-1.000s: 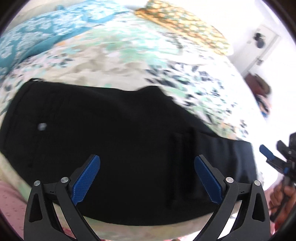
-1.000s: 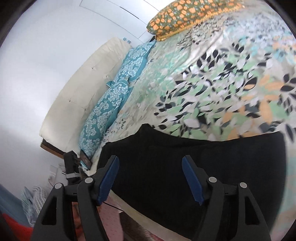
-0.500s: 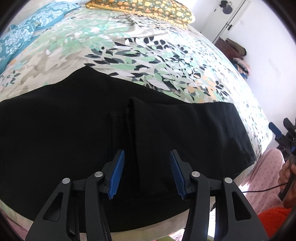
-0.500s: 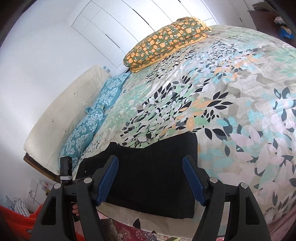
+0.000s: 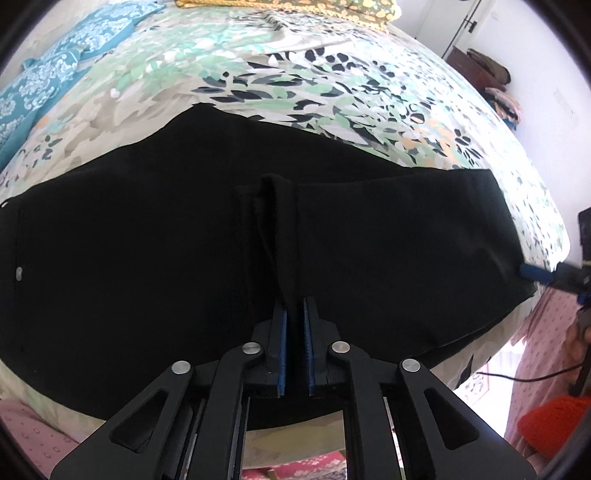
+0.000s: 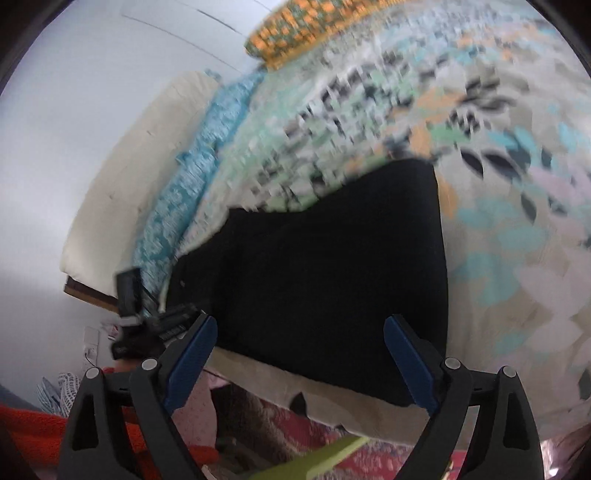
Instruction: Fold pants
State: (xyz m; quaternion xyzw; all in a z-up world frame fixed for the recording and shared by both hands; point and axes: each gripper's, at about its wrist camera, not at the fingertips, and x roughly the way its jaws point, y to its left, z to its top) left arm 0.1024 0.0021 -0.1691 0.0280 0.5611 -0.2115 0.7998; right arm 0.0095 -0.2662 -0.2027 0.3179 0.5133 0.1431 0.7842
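My left tongs (image 5: 294,314) are pinched together on a raised ridge of the black pants (image 5: 147,258), the blue pads (image 5: 282,332) nearly meeting with the cloth between them. My right tongs (image 6: 299,354) stand wide apart, gripping nothing, their two pads either side of the folded end of the same pants (image 6: 332,258) just ahead, near the bed's edge; that view is blurred. One pair of pants lies spread across the leaf-print bedspread (image 5: 351,74), stretching away to both sides of my left tongs. Beyond the pants I count one orange-patterned pillow (image 6: 295,29) far ahead and two turquoise pillows (image 5: 55,74) off to the left. My right tongs' blue tip (image 5: 533,275) shows at the pants' right end.
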